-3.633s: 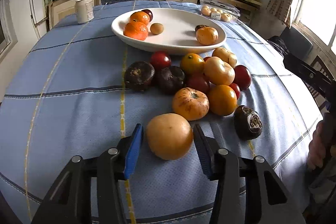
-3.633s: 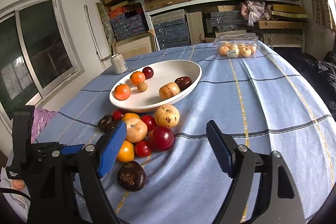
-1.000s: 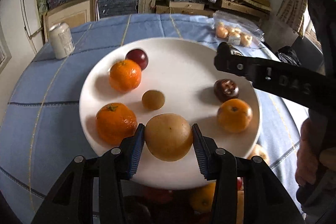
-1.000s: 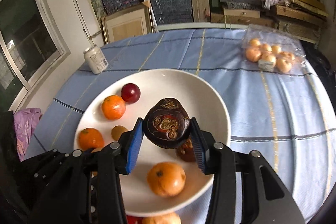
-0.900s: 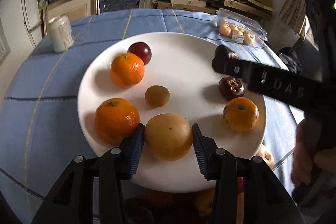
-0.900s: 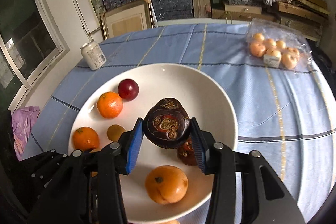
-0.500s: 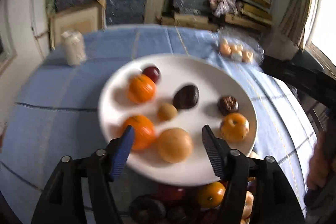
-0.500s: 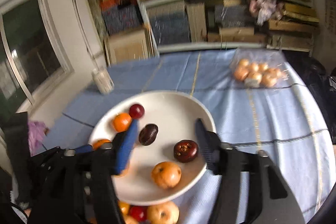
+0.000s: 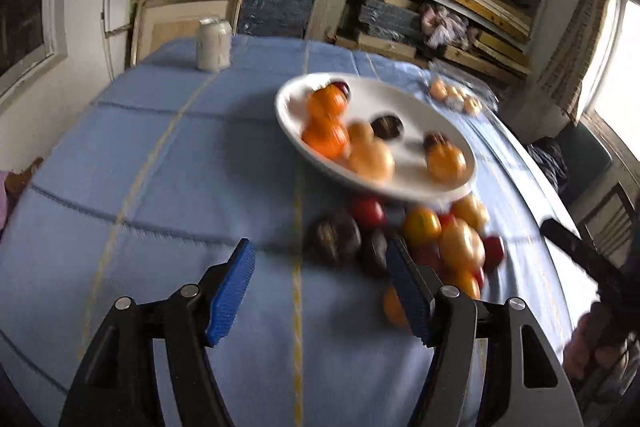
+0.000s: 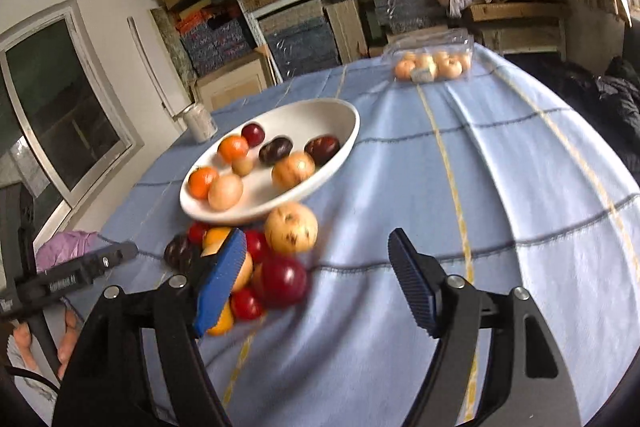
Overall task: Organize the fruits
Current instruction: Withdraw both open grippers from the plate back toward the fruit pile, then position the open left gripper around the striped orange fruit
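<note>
A woven blue cloth (image 10: 500,187) with thin yellow and dark stripes covers the surface, matt and slightly coarse. The white dish (image 10: 344,147) looks like smooth glazed ceramic with a soft sheen. At its 6 o'clock, a red fruit (image 10: 285,281) shines glossy, while a speckled yellow fruit (image 10: 291,229) is duller. The right tongs (image 10: 318,277) are matt black plastic with ribbed blue pads (image 10: 220,281) and small metal pins. At 12 o'clock, a clear plastic box (image 10: 432,61) glints.
</note>
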`<state>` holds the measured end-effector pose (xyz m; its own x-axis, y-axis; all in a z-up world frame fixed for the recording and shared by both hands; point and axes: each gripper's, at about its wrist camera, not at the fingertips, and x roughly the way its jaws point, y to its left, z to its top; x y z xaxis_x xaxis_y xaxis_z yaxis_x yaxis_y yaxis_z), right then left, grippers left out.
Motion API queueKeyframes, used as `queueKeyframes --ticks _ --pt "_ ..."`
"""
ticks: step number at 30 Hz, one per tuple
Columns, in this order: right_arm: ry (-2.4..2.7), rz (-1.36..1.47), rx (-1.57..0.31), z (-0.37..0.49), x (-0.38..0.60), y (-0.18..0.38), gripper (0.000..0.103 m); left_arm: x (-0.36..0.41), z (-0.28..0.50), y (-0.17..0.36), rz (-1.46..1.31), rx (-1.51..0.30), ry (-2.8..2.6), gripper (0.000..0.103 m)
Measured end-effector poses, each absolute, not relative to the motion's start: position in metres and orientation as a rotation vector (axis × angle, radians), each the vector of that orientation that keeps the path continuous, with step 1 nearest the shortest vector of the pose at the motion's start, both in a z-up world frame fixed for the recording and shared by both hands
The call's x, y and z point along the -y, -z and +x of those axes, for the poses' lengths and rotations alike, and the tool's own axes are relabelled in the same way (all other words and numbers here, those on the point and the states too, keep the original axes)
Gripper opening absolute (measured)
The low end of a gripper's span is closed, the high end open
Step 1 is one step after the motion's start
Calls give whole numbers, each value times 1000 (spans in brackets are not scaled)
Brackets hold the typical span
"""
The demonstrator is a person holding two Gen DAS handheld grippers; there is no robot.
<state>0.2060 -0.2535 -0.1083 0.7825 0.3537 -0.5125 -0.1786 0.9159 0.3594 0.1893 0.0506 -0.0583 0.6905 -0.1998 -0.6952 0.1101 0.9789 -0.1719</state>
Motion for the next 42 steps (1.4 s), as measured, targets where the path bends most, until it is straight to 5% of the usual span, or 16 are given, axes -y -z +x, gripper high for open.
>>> queueKeyframes --ticks 14,42 --pt "-294 278 -574 190 249 106 82 8 178 79 84 -808 210 69" --pt "-295 285 -577 191 251 103 86 25 189 88 140 -811 157 81"
